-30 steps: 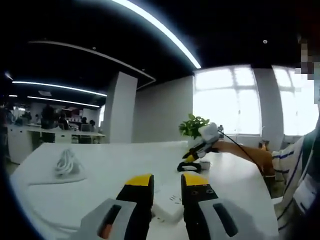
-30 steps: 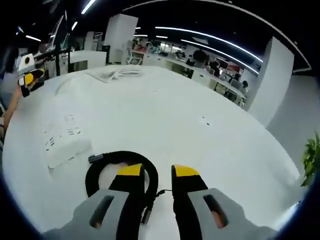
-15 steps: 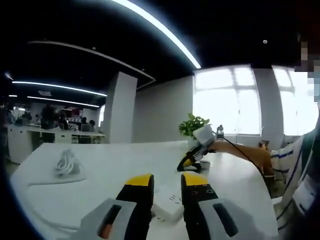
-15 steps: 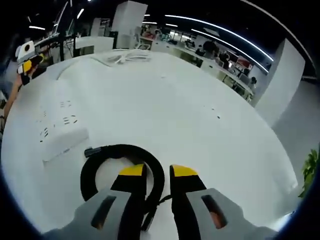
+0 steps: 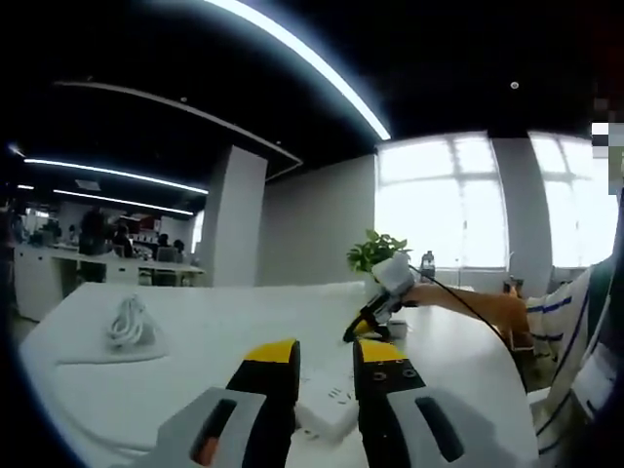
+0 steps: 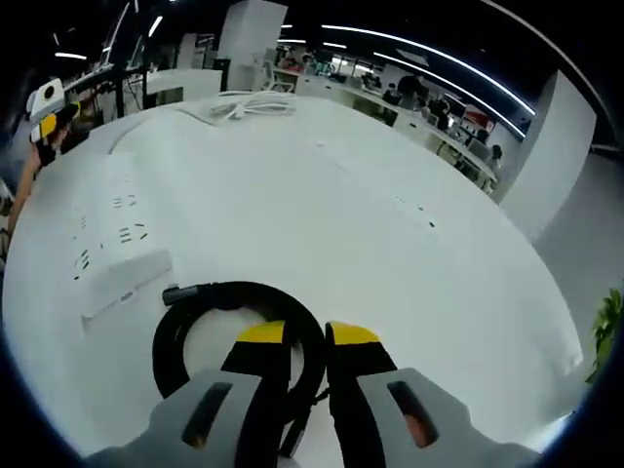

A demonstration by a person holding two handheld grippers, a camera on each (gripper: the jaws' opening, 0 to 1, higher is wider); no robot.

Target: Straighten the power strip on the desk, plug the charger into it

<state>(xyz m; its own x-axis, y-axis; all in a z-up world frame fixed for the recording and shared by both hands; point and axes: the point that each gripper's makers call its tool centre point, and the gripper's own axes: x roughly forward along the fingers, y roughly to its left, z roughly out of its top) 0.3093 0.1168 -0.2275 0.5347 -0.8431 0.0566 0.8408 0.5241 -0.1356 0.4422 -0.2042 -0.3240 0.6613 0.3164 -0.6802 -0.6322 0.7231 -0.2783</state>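
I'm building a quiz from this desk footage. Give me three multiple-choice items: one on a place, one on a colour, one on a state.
1. In the right gripper view, the white power strip lies where from the black coiled cable?
A) left of it B) inside the coil C) right of it

2. What colour are the right tool's tips?
A) red B) yellow C) blue

3. How do the right tool's jaws stand?
A) wide apart B) nearly shut at the coil's rim C) holding the strip

Answers: 1 A, the strip sits left of the coil; 2 B, the tips are yellow; 3 B, a narrow gap at the coil.
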